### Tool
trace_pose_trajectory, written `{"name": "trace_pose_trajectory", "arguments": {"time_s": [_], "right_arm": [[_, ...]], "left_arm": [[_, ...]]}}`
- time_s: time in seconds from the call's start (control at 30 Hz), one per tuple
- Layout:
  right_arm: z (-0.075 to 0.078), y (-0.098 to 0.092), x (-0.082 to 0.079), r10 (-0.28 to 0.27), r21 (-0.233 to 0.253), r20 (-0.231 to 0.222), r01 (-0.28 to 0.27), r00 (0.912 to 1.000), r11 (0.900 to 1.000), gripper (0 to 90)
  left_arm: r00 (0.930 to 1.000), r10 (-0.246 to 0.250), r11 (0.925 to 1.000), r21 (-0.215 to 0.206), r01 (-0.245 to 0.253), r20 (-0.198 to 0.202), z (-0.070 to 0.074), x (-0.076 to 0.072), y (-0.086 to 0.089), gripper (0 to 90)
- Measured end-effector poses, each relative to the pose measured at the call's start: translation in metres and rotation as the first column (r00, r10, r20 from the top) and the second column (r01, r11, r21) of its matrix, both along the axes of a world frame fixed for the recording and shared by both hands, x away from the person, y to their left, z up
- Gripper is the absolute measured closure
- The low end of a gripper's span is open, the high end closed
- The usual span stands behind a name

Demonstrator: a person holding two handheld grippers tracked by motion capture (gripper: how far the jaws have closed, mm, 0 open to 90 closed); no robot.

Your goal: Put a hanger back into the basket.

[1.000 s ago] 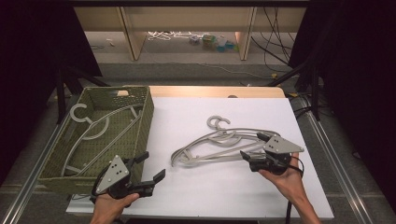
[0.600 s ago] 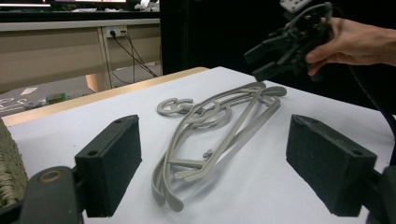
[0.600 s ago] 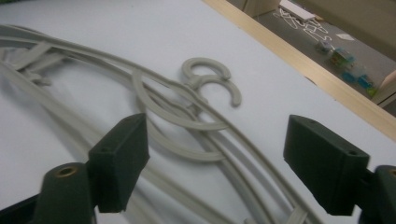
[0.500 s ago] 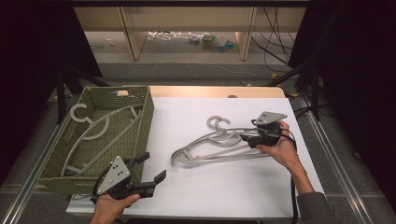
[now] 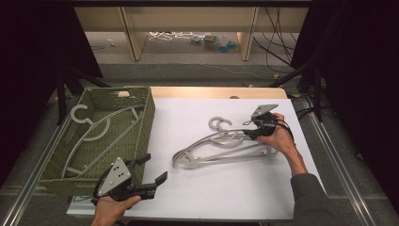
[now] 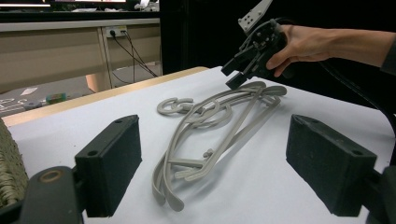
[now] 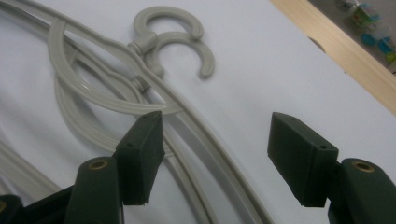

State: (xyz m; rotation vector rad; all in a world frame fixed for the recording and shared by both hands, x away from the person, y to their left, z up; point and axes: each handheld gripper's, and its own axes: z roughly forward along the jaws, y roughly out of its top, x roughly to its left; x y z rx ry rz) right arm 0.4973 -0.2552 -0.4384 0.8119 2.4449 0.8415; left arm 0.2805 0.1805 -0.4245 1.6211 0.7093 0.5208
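Observation:
Two grey plastic hangers (image 5: 225, 140) lie stacked on the white table top, hooks pointing to the far side. My right gripper (image 5: 250, 133) hovers open just over their right shoulder near the hooks. In the right gripper view the hangers' arms (image 7: 196, 126) run between the spread jaws and the two hooks (image 7: 142, 44) lie just beyond. My left gripper (image 5: 153, 168) is held open at the front left, apart from the hangers. The left gripper view has the hangers (image 6: 210, 123) ahead between its wide jaws, with the right gripper (image 6: 240, 74) beyond them.
A green woven basket (image 5: 147, 123) stands at the table's left side with another grey hanger (image 5: 94, 134) inside; its wall (image 6: 7, 163) is close to my left gripper. A wooden strip (image 5: 211, 92) edges the table's far side.
My right gripper has travelled from the hangers' right ends toward the far side, and now sits over the shoulder near the hooks. The left gripper and the hangers have stayed put.

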Motion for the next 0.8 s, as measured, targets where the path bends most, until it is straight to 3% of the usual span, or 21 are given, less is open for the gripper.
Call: {"name": "trace_pose_trajectory", "arguments": {"time_s": [0.23, 0.5, 0.57, 0.6, 0.73, 0.8], "right_arm": [[-0.009, 0.006, 0.015, 0.037, -0.022, -0.043, -0.038, 0.9984, 0.999, 42.9], [-0.015, 0.012, 0.028, 0.065, -0.084, -0.081, -0.072, 0.9945, 0.994, 51.1], [-0.019, 0.013, 0.031, 0.091, -0.120, -0.069, -0.099, 0.9935, 0.988, 52.1], [-0.020, 0.013, 0.031, 0.087, -0.121, -0.100, -0.099, 0.9911, 0.988, 53.3], [-0.023, 0.012, 0.034, 0.103, -0.133, -0.102, -0.116, 0.9894, 0.984, 55.5], [-0.022, 0.013, 0.036, 0.123, -0.165, -0.118, -0.141, 0.9855, 0.976, 57.7]], "left_arm": [[1.0000, 0.004, 1.0000, 0.004, -0.004, -0.003, 0.000, 0.001, 0.001, 18.0], [1.0000, 0.006, 1.0000, 0.003, -0.006, -0.005, 0.000, 0.001, 0.000, 18.1], [1.0000, 0.005, 1.0000, 0.001, -0.005, -0.007, 0.000, 0.000, 0.000, 18.1], [1.0000, 0.005, 1.0000, 0.002, -0.005, -0.007, 0.000, 0.000, 0.000, 18.2], [0.9999, 0.003, 1.0000, 0.000, -0.003, -0.011, -0.001, 0.000, -0.001, 18.2], [0.9998, 0.006, 1.0000, -0.006, -0.006, -0.018, -0.001, 0.000, -0.001, 18.3]]}}
